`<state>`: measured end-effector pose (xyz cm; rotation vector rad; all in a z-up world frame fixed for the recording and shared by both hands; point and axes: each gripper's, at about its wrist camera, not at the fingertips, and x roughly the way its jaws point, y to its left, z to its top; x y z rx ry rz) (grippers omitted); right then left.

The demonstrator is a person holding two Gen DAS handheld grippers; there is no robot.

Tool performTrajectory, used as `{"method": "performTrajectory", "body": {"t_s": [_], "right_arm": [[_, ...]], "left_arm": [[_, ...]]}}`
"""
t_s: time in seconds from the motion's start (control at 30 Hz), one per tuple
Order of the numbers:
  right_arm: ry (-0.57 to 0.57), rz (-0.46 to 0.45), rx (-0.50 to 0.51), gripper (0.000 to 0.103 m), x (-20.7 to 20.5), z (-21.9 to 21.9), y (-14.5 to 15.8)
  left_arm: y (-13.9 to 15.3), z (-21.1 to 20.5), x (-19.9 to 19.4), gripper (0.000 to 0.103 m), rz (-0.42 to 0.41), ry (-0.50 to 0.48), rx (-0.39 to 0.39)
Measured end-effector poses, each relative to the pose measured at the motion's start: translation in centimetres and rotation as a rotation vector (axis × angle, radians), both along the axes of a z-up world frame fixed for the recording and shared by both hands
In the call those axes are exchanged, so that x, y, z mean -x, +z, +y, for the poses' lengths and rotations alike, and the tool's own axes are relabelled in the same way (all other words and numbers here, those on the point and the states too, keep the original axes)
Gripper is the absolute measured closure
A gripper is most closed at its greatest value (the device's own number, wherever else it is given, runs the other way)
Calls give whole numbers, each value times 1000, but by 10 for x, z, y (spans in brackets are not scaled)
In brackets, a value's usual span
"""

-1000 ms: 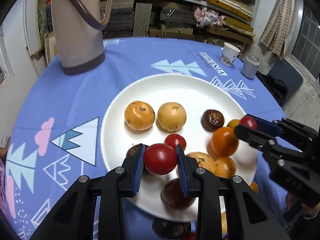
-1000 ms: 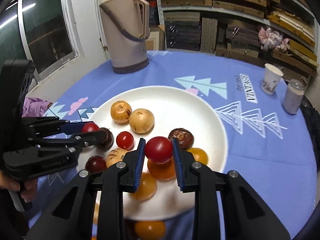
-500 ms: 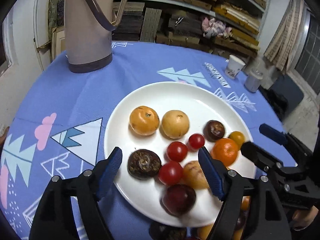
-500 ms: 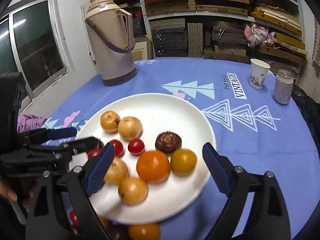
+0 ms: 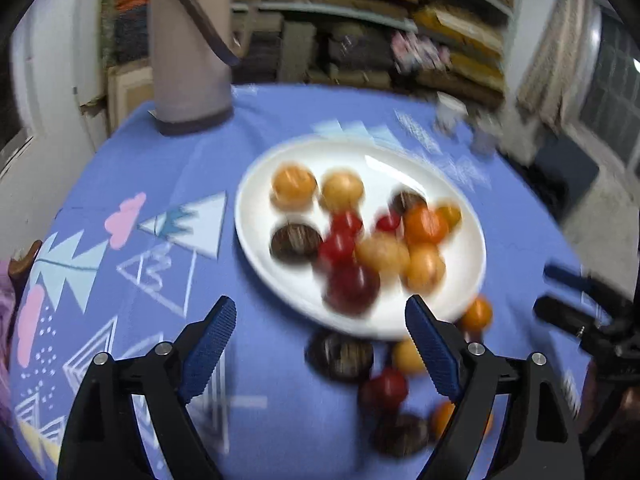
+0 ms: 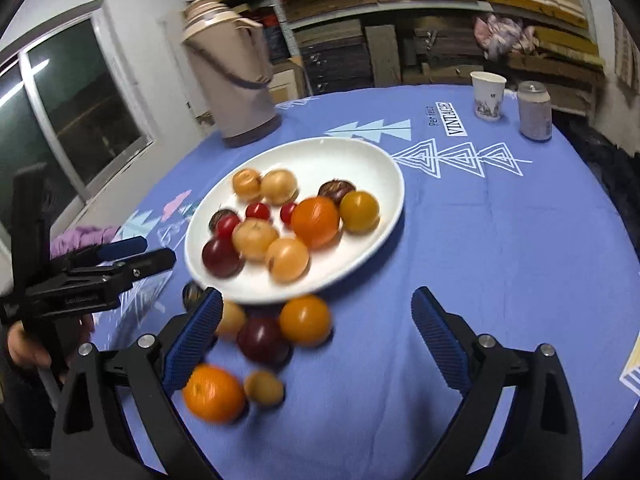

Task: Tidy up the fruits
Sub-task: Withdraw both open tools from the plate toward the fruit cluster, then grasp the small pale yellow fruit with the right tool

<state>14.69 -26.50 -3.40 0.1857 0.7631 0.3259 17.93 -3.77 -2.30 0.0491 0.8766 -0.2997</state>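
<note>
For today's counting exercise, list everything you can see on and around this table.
Plate: one, white, table centre.
Fruits on plate: about twelve; tan, orange, red, dark; on its near half.
Fruits off plate: about six, mixed colours, on the cloth in front of the plate.
Tablecloth: one, blue, patterned, covering the table.
Flask: one, beige, far left.
Paper cup: one, white, far right.
Can: one, grey, beside the cup.
Shelves: stacked goods, behind.
Left gripper: black, blue fingers, open; jaws have just been opening, nothing held.
Right gripper: the same.
</note>
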Motion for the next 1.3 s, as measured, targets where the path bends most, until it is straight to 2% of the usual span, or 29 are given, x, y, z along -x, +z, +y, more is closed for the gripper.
{"method": "performTrajectory", "body": {"t_s": [0.07, 0.13, 0.2, 0.4, 0.67, 0.8, 0.97, 1.03, 1.2, 1.3], "right_arm": [[7, -6, 69, 10, 15, 6, -3], [18, -1, 119, 10, 26, 12, -9], [21, 8, 157, 10, 31, 17, -15], [38, 3, 236, 10, 43, 28, -26], [62, 25, 279, 10, 41, 35, -34], [69, 46, 298, 15, 39, 39, -41], [88, 64, 299, 17, 37, 43, -46], [95, 66, 302, 20, 36, 45, -47], [146, 101, 276, 52, 30, 56, -53], [155, 102, 266, 52, 28, 60, -53]], "left_arm": [[-5, 1, 9, 16, 7, -7, -22], [-10, 5, 18, 16, 25, -7, -7], [-17, 9, 27, 16, 56, -5, 11], [-31, 9, 44, 16, 88, -17, -21], [-34, 7, 51, 16, 96, -39, -11], [-38, 5, 51, 16, 112, -43, -21], [-42, 3, 53, 15, 124, -54, -23], [-42, 2, 54, 15, 124, -56, -21], [-43, 4, 56, 14, 128, -60, -19], [-42, 4, 57, 14, 130, -65, -19]]}}
